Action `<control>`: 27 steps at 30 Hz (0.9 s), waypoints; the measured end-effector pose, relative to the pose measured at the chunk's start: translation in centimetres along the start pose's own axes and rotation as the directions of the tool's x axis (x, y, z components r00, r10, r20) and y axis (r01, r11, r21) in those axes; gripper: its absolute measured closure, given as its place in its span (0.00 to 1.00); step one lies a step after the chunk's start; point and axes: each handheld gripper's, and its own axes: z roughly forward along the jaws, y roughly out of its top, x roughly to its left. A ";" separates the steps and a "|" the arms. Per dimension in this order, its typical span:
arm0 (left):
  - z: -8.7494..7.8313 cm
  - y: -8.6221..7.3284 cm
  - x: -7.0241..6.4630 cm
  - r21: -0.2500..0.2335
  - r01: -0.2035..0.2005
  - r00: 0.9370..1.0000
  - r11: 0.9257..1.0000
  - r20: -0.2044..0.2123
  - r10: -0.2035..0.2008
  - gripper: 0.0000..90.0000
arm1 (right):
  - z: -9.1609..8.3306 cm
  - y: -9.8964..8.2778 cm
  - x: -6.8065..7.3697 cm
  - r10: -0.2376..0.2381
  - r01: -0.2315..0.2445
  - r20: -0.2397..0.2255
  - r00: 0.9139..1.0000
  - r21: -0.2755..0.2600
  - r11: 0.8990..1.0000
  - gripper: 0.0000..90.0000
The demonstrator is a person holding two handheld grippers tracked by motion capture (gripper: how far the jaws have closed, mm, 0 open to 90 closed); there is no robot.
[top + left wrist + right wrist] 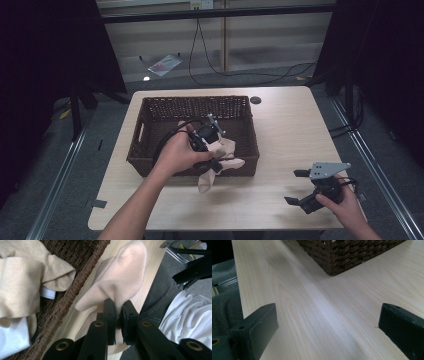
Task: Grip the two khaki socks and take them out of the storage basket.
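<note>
A cream sock (209, 179) hangs over the front rim of the dark wicker basket (195, 100), its lower end on the table outside. My left gripper (218, 163) is at that rim, held from above. In the left gripper view its jaws (119, 305) stand almost together, pinching the sock (120, 277) beside the basket's rim (82, 280). My right gripper (296, 187) rests low over the table's near right corner. In the right gripper view its jaws (328, 322) stand wide apart, with bare tabletop between them.
A tan cloth (22, 277) and a white cloth (10, 335) lie inside the basket. The basket's corner (332, 267) is ahead of the right gripper. A small black disc (255, 100) sits at the table's far edge. Cables run across the floor beyond.
</note>
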 end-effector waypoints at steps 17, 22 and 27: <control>-1.1 1.0 -0.4 -0.023 -0.012 0.999 1.000 -0.048 0.011 0.56 | -0.1 0.0 -0.1 -0.001 0.001 -0.007 1.000 -0.002 1.000 0.03; -1.6 1.3 0.1 -0.034 0.002 0.996 0.999 -0.085 -0.005 0.46 | 0.0 0.0 0.0 -0.006 0.007 -0.003 1.000 0.001 1.000 0.03; -1.9 1.7 0.8 -0.040 0.015 0.990 0.999 -0.141 -0.020 0.38 | 0.0 0.1 0.0 -0.008 0.008 -0.006 1.000 -0.001 1.000 0.03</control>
